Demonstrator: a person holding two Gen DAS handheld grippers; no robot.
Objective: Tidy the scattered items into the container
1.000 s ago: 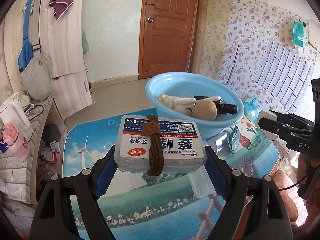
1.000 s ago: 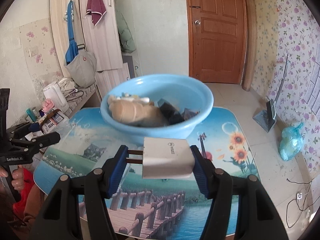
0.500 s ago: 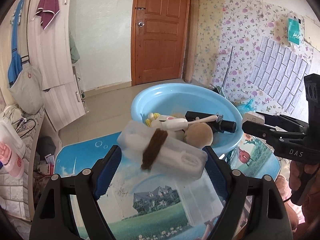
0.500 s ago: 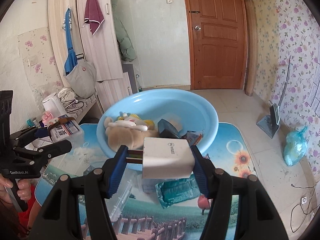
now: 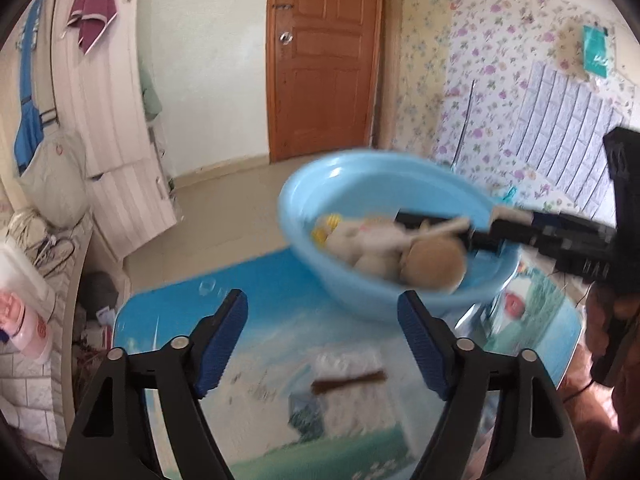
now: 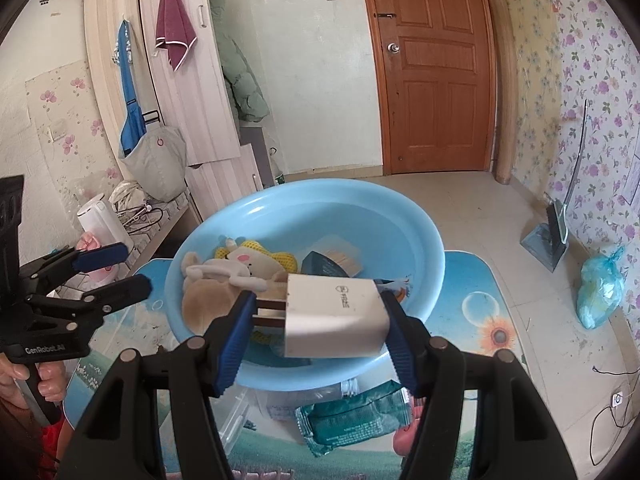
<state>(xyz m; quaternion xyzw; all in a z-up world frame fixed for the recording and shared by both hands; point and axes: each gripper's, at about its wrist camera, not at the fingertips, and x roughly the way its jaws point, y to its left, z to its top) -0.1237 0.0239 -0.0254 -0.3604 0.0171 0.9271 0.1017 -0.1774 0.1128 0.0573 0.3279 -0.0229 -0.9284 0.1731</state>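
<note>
**Charger over the basin, floss box loose on the table**

Ahead of both your claws sits the round light-blue plastic basin (image 6: pixel 308 216), resting on the table with the printed landscape cover (image 5: pixel 168 320). It already holds a beige plush toy (image 6: pixel 212 300) and some dark items.

Your right gripper (image 6: pixel 318 320) is clamped on the white plastic plug-in charger (image 6: pixel 336 316), one pad against its prongs and the other against its back end, with the charger hanging just above the near part of the basin. A grip on thin metal prongs is a poor one: if you tilt or jolt, the charger could pivot out and strike the rim instead of landing inside.

Your left gripper (image 5: pixel 322 344) stands apart with nothing between its pads. The clear plastic box with a brown band (image 5: pixel 348 376) shows blurred below and between them, outside the basin, and I cannot tell whether it rests on the cover or is in the air. It needs collecting, and its smooth, banded sides may slip under a light squeeze.

A teal foil packet (image 6: pixel 356 416) lies beneath your right claw, near the table edge.
</note>
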